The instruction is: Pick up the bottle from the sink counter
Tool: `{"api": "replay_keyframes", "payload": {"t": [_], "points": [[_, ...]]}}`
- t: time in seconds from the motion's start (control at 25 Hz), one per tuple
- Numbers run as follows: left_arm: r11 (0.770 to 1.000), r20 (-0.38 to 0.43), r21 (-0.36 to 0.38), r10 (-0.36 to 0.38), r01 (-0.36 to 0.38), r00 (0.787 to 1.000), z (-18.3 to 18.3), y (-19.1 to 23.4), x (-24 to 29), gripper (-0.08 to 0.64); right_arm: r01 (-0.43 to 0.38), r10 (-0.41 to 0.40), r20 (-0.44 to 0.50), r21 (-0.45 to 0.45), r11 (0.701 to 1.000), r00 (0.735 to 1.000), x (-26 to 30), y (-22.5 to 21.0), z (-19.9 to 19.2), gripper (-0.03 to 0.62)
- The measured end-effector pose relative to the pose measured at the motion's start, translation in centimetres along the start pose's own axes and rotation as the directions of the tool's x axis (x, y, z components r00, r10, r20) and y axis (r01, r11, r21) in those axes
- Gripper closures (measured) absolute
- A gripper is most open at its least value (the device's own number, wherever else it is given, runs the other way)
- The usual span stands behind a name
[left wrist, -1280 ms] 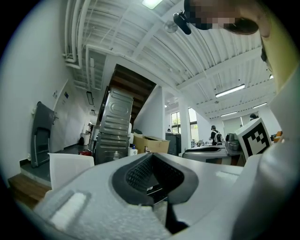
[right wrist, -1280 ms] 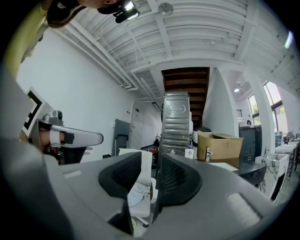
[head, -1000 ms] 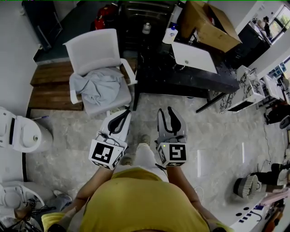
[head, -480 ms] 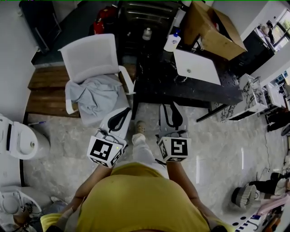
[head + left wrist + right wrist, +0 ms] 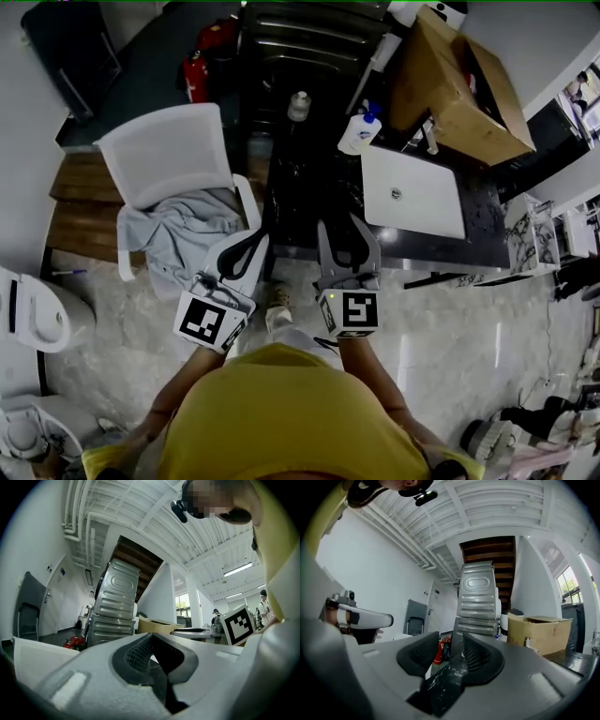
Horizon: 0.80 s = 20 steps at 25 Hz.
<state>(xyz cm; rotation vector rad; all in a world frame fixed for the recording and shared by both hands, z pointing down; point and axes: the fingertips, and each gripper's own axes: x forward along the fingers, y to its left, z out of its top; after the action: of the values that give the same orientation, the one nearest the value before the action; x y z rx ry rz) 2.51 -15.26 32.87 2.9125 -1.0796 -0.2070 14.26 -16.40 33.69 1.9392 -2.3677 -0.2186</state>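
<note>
1. The pump bottle (image 5: 359,132) stands upright on the dark tabletop (image 5: 309,187), by the far corner of a closed white laptop (image 5: 412,192) and near a cardboard box (image 5: 459,84).
2. The left hand-held gripper (image 5: 256,234) is at the tabletop's near corner, well short of the bottle, with its jaws together and empty.
3. The right hand-held gripper (image 5: 344,232) is over the near edge. Its jaws stand apart, having just been opening, with nothing between them.

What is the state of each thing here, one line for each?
pump bottle: upright on the counter, untouched.
laptop: lid closed.
cardboard box: flaps open.
chair: grey cloth draped on seat.
left gripper: fingers together, empty.
right gripper: fingers just opened further, nothing between them.
</note>
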Motion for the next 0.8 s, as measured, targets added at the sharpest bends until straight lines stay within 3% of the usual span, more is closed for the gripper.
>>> {"api": "replay_keyframes", "payload": {"t": [0.36,0.56,0.8], "points": [[0.997,-0.009,-0.028,0.07,-0.07,0.998,-1.5,6.9,10.4,0.555,-0.095,0.095,-0.057,0.004,0.995,0.994,13.0,-5.6,-3.6,0.403],[0.994,-0.02,-0.027,0.103,-0.104,0.994,-2.2,9.2,13.3,0.555,-0.136,0.137,-0.081,0.018,0.991,0.987,17.7,-6.8,-5.5,0.391],[0.992,-0.042,-0.038,0.117,-0.118,0.992,-3.0,10.8,14.8,0.556,-0.128,0.135,-0.11,0.065,0.99,0.985,21.1,-7.5,-7.5,0.379]]}}
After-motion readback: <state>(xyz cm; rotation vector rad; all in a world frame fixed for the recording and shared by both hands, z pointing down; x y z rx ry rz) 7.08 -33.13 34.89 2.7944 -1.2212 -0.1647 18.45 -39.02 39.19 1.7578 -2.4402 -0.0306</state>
